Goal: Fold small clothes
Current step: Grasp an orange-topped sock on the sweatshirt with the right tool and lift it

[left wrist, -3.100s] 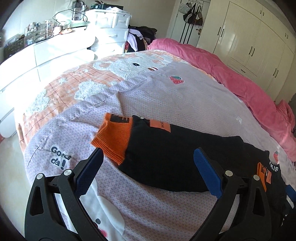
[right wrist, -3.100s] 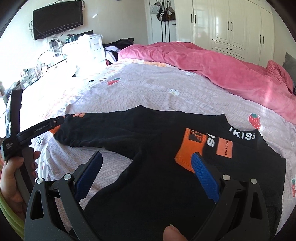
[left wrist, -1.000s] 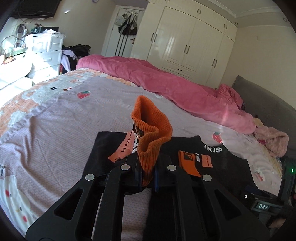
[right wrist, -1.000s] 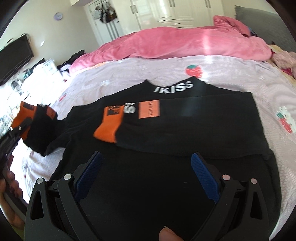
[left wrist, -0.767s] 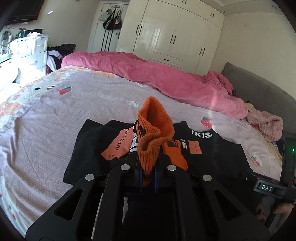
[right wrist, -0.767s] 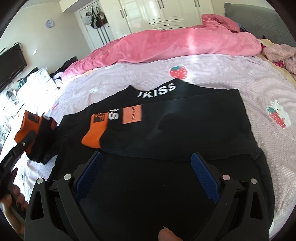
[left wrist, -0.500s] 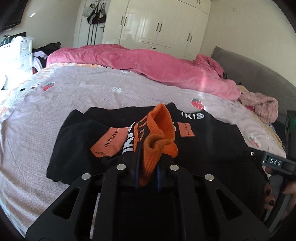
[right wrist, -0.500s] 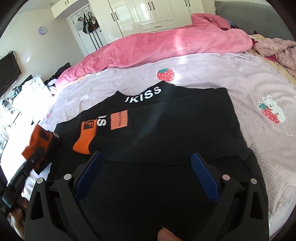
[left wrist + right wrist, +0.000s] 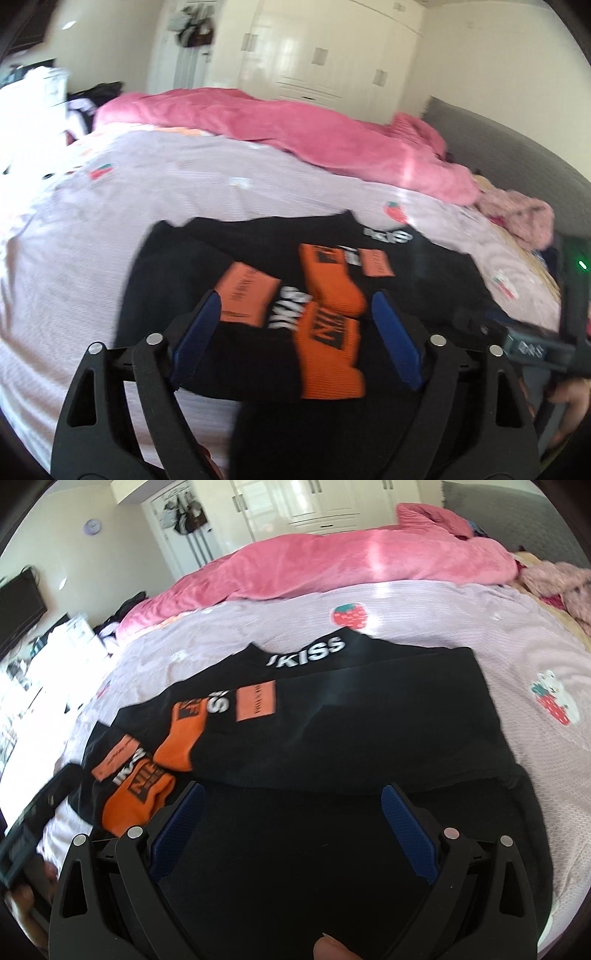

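The left tool [image 9: 295, 328] stands wide open, its blue pads [image 9: 197, 336] spread to either side and holding nothing; whether they touch the cloth below cannot be told through the blur. The right tool [image 9: 291, 830] is spread just as wide above the near, lower part of the garment, empty; contact with the fabric cannot be judged there either.

Between and just beyond the left tool's pads lies the orange cuff [image 9: 328, 354] of one sleeve, resting flat on the black sweatshirt [image 9: 351, 731]. The sweatshirt is spread on the bed [image 9: 424, 605], its long axis running from the tools away toward the pink duvet, the collar with white lettering [image 9: 306, 651] at the far end. Both sleeves are folded in across the chest: the second orange cuff [image 9: 183, 734] lies just beyond the first, close beside it, and the two sleeves run crosswise to the body's long axis, one from each side. An orange patch [image 9: 256, 699] sits on the far sleeve, near the collar.

Beyond the garment the lilac bedspread shows a strawberry print [image 9: 349, 616] just past the collar. Farther on, a pink duvet [image 9: 332, 561] lies bunched along the far edge of the bed, with white wardrobe doors [image 9: 314, 59] behind it
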A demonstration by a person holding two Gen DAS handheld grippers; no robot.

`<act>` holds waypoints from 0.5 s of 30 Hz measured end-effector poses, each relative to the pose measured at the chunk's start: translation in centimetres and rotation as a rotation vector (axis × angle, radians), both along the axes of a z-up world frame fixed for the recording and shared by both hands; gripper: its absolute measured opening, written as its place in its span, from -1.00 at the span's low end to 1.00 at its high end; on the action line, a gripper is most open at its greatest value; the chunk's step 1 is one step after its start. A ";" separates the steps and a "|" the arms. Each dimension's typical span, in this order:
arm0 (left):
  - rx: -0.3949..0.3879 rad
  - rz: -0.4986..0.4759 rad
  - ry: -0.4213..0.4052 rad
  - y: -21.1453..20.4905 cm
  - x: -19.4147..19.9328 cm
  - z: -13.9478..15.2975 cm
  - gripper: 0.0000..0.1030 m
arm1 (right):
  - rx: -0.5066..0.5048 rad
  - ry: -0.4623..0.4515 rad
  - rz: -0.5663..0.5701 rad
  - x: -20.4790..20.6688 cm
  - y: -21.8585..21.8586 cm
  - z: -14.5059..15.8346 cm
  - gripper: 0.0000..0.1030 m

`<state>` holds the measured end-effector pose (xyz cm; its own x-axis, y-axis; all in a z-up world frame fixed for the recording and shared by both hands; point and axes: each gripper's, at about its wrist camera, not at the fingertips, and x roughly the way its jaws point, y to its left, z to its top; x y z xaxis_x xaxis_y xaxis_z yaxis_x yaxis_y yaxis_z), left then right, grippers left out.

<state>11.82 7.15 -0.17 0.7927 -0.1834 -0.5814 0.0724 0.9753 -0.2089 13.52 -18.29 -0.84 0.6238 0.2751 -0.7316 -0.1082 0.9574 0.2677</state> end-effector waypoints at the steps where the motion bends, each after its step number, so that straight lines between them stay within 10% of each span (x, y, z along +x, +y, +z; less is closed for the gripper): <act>1: 0.010 0.032 0.007 0.7 0.1 -0.1 0.54 | 0.004 0.003 0.015 -0.1 0.6 -0.1 0.86; 15: 0.033 0.296 0.063 8.1 0.2 -0.4 0.74 | 0.075 0.077 0.217 0.9 10.7 -2.3 0.69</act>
<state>11.98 15.21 -0.62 0.7708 0.0701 -0.6332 -0.2284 0.9583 -0.1718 14.38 -7.64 -3.09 0.4873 0.4524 -0.7469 -0.2861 0.8908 0.3529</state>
